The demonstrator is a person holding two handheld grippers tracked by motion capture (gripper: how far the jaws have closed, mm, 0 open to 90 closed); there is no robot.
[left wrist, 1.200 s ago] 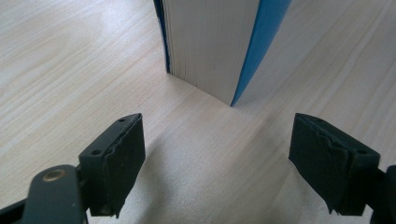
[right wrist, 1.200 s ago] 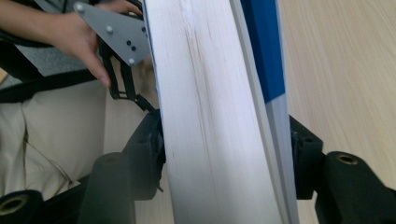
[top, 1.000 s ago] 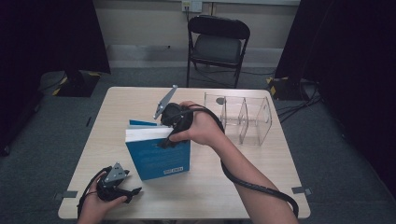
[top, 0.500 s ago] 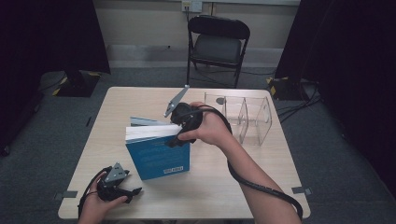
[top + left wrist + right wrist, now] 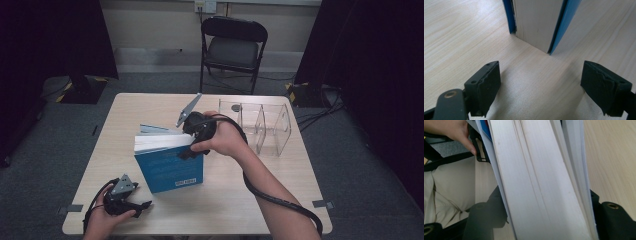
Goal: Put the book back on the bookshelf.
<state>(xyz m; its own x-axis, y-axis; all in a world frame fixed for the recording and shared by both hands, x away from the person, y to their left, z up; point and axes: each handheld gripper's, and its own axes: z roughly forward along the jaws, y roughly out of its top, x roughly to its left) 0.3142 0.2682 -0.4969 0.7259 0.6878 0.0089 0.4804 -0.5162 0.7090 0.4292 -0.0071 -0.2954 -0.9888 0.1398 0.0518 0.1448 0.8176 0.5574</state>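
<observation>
A pale wooden counter point(image 5: 260, 200) stands in a dim room with grey carpet. Behind its far edge is a black folding chair point(image 5: 234, 47).

A thick blue book point(image 5: 170, 167) stands upright near the middle of the counter, its front cover facing the person and its white page block on top. Just behind it, a thinner pale blue book point(image 5: 152, 129) lies or leans; which, the high view does not make plain.

To the right of the books, near the far right corner, sits a clear plastic organiser point(image 5: 267, 127) with upright dividers. Nothing can be seen inside its compartments.

The person's right arm reaches in from the bottom, a black cable trailing along the forearm. The right hand holds the right gripper point(image 5: 187, 149) at the top right corner of the blue book. In the right gripper view, the page block fills the space between the jaws, one jaw on each side of the book's thickness, so the gripper is closed around the book. Its jaws have just been opening slightly.

The left gripper point(image 5: 145, 205) rests low on the counter near the front left corner, held in the left hand. Its jaws stand fairly wide apart with nothing between them, having just been opening. They point at the book's lower corner, which is near but apart from them.
</observation>
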